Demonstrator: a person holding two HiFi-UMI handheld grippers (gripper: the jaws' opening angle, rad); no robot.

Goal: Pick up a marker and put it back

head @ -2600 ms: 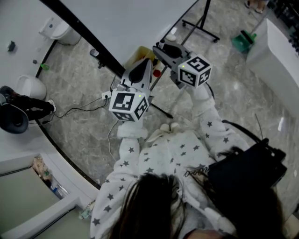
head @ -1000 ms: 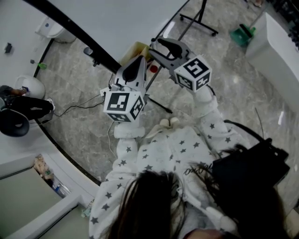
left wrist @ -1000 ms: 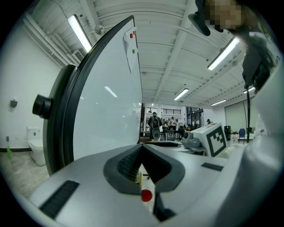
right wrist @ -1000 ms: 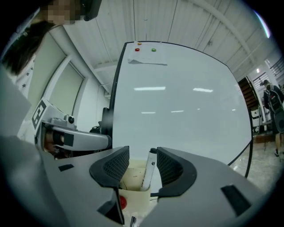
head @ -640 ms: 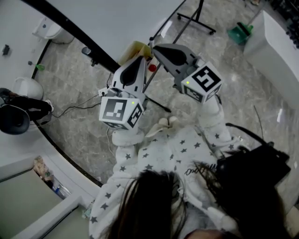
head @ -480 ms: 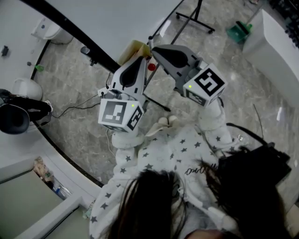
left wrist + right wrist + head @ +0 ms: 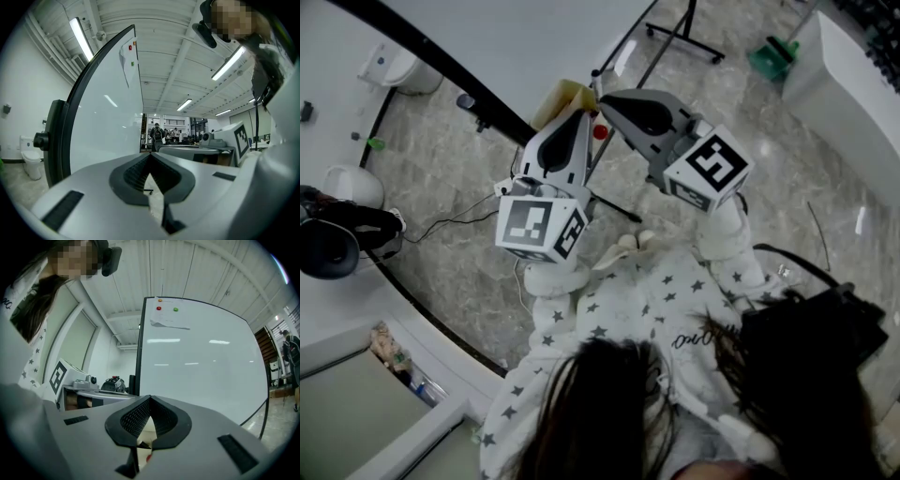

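Observation:
From the head view, both grippers are held up in front of the whiteboard (image 7: 534, 37). My left gripper (image 7: 580, 115) is shut, its jaw tips meeting with nothing between them (image 7: 149, 156). My right gripper (image 7: 603, 97) is shut too, jaws pressed tip to tip and empty (image 7: 149, 400). A small red thing (image 7: 600, 132) and a yellow thing (image 7: 564, 95) sit just below the jaw tips by the board's edge; I cannot tell whether the red thing is a marker. No marker shows clearly in any view.
The whiteboard (image 7: 201, 357) carries coloured magnets (image 7: 159, 308) and a paper note (image 7: 169, 322) near its top. The stand's black legs (image 7: 675, 47), a green dustpan (image 7: 772, 58), a white counter (image 7: 853, 94) and a floor cable (image 7: 459, 220) surround me. People (image 7: 157, 133) stand far off.
My right gripper's jaws went from wide open to shut, and that gripper tilted to the right. The left gripper drifted slightly and stayed shut.

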